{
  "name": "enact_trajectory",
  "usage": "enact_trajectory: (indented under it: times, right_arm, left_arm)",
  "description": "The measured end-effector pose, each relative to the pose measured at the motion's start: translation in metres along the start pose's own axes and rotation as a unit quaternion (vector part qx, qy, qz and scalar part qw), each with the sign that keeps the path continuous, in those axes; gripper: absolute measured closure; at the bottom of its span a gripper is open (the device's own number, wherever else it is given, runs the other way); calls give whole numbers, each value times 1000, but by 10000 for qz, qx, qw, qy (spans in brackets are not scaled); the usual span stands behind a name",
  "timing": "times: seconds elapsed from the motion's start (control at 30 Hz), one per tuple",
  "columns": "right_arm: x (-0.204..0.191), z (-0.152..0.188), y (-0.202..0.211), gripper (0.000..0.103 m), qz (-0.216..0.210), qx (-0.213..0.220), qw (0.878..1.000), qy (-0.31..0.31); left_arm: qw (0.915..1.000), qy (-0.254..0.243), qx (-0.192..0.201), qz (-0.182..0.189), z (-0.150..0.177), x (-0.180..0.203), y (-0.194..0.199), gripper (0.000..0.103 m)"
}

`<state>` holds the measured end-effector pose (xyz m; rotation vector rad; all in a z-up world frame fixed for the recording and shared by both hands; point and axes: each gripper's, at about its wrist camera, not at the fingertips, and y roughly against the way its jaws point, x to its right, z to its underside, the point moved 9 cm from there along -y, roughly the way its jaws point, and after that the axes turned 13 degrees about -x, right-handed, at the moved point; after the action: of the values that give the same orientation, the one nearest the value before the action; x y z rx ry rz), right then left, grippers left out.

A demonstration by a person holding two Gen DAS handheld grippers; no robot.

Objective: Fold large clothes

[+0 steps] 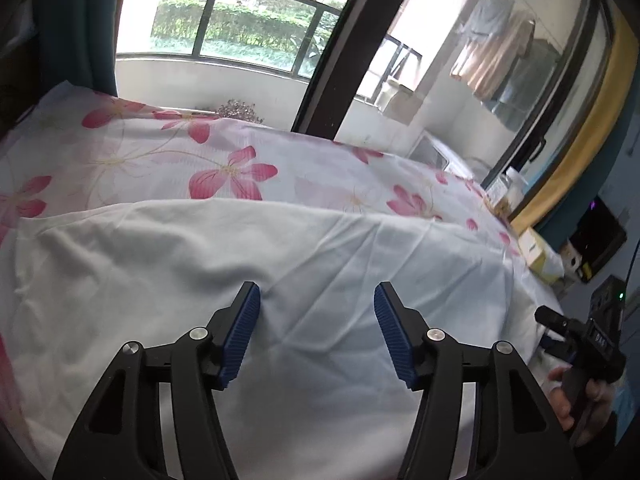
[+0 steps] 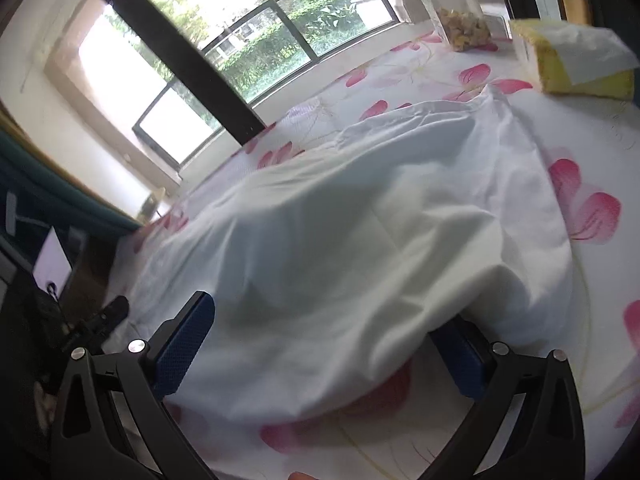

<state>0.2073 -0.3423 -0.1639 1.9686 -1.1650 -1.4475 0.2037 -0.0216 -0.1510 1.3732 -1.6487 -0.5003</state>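
Tissue box [image 2: 576,64] and jar [image 2: 460,20] stand beyond the white garment [image 2: 360,220].

Daylight is pouring through a dark-framed window [image 1: 240,20] | green hedge [image 1: 224,20] is showing outside | floral tablecloth [image 1: 160,152] is covering the table | glass jar [image 2: 456,12] and yellow tissue box [image 2: 576,60] are sitting at its far edge | clothes [image 1: 496,52] are hanging beyond the glass.

Garment [image 1: 248,264] on tablecloth [image 1: 160,152], jar [image 2: 456,12] behind.
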Motion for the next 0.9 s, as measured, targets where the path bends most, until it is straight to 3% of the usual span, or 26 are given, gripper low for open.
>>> enact_trajectory:
  times: [0.1,0.23,0.4,0.5,0.6,0.7,0.73,0.8,0.87,0.9]
  right_arm:
    - [-6,-7,-7,0,123,33,9999,38]
    - [-14,-17,-18,0,230,119,9997,14]
    - [-27,-25,-32,2,406,64,9991,87]
    - [-31,-25,-37,7,762,57,9965,326]
    - [-32,-24,-38,11,985,64,9941,441]
    - [-32,-23,-39,22,1259,70,9900,636]
    - [-32,-22,-40,33,1350,72,9881,731]
    - [-36,-19,-42,49,1413,40,9862,866]
    - [-38,-18,-44,72,1367,-3,9863,919]
    - [-38,-18,-43,75,1361,22,9866,899]
  left_arm:
    - [10000,-64,-29,22,-3,5,-9,40]
    - [9987,-403,-211,-236,6,8,-31,39]
    - [9978,-462,-290,-382,6,12,-29,39]
    - [9983,-464,-80,-337,-3,21,-10,39]
    - [9969,-774,81,-129,-5,43,-3,39]
    - [9926,-1061,-380,-451,8,45,-33,39]
    - [9929,-942,-629,-363,15,42,-46,39]
    - [9925,-1014,-531,-428,19,43,-50,39]
    - [9909,-1076,-586,-558,21,45,-52,39]
    - [9911,-1060,-583,-554,21,45,-53,38]
